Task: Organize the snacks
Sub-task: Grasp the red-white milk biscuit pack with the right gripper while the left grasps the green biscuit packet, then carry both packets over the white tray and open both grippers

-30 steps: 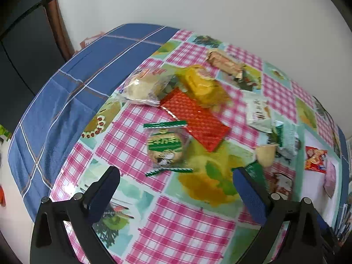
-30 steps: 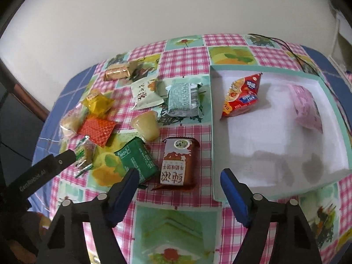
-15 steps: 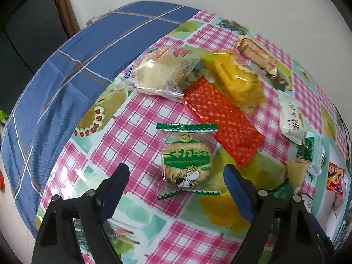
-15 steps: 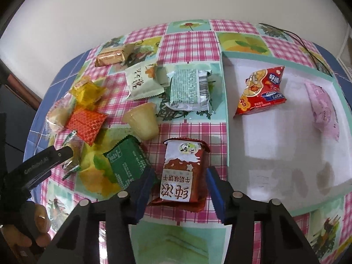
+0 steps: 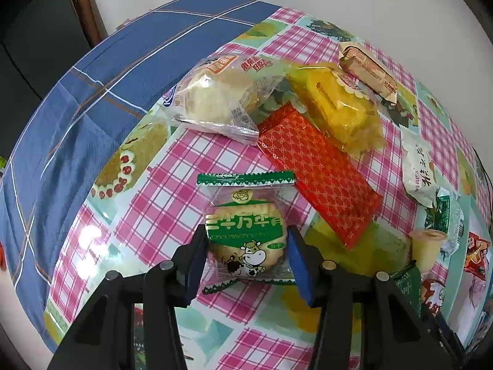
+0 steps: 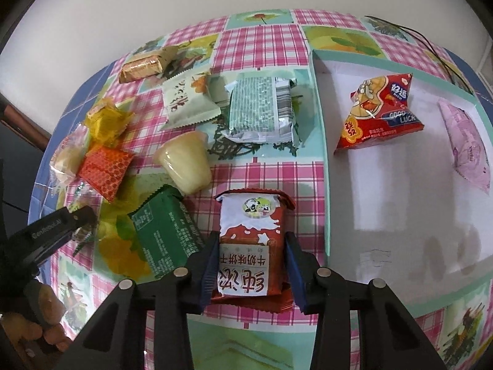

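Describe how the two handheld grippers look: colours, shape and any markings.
Both the left gripper and the right gripper have black angular frames with round silver bolts and flat blue pads on the fingers. Seen from the right wrist, the left gripper's black body carries small white lettering.

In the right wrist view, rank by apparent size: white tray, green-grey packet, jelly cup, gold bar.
1. White tray
2. Green-grey packet
3. Jelly cup and gold bar look similar; the bar lies farther from the camera, so their order is unsure.

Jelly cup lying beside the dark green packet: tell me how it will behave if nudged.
The jelly cup lies on its side, so it will probably roll, curving because it tapers. Its glossy plastic looks slippery. The pack beside it may stop it.
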A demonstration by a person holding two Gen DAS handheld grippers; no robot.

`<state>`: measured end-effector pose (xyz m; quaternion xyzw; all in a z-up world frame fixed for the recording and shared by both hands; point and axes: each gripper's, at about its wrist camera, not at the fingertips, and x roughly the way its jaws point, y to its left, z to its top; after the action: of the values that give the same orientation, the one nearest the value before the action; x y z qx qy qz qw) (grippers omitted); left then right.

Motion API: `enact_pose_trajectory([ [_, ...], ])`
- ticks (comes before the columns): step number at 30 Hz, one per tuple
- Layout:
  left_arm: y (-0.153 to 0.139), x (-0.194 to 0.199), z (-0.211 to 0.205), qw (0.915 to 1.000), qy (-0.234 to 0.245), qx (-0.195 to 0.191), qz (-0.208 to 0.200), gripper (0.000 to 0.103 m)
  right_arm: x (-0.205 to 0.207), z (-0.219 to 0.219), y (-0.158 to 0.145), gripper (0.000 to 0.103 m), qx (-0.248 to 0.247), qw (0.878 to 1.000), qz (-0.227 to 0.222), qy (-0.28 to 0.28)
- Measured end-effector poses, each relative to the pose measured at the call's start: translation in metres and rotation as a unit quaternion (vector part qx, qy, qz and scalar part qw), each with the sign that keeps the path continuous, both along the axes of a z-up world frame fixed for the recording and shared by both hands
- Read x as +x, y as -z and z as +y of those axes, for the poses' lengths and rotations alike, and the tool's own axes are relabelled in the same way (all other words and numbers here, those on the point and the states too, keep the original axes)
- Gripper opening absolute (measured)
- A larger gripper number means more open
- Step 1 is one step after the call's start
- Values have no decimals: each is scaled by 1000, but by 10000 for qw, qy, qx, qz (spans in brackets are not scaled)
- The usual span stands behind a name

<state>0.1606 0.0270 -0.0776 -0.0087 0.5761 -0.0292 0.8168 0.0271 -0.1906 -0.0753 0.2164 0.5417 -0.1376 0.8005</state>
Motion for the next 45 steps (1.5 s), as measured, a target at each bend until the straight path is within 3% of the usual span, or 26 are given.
enact_pose_trajectory([
  [11,-6,-5,5,9999,-99,-21,38,51,-1,4,-6,42,-89,10000,-45,-2],
  [23,-65,-24,-9,9982,109,-138,-579,51,-15,-6,-47,42,31,9985,-539,87],
  [36,-74,-60,-81,9950,757,-145,-641,51,-41,-43,-50,42,55,9977,-527,422],
  [45,-77,-108,-163,9828,1708,-82,-695,51,-85,-108,-43,42,-21,9926,-309,1173],
])
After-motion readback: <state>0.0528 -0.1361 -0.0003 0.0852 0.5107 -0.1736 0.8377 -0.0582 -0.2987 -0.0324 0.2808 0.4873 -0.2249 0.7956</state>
